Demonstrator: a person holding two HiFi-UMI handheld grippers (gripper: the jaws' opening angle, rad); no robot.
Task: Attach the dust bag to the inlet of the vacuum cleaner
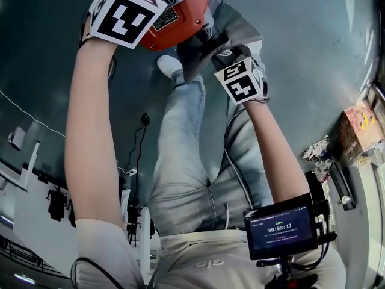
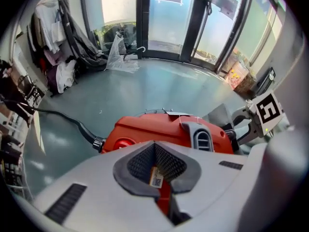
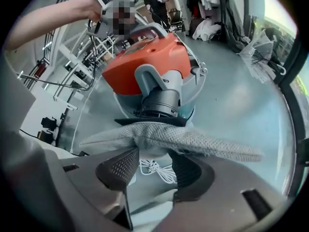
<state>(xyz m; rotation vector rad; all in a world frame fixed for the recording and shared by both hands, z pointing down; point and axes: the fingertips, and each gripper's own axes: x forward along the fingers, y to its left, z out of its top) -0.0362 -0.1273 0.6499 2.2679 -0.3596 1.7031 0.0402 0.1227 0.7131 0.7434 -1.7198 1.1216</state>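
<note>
Left gripper (image 2: 155,161): fingers closed, at the orange vacuum cleaner's (image 2: 164,129) top. Right gripper (image 3: 152,161): fingers open, grey dust bag (image 3: 178,140) draped loose across their tips, just near of the black inlet (image 3: 161,103). Likely risk: the bag, ungripped and unseated, slides to the floor (image 3: 231,95).

The vacuum cleaner (image 1: 180,17) runs off the head view's top edge, its orange body half covered by the marker cube (image 1: 127,14) of the left tool (image 2: 154,151). Both tools' jaws sit out of sight there behind their cubes. Seen from the right tool (image 3: 152,166), the dust bag (image 3: 178,141) screens the lower rim of the inlet (image 3: 161,103), and a white cord (image 3: 154,170) slips behind one pad (image 3: 190,170). The label (image 2: 155,177) at the left tool's closed pads is too small to read.
</note>
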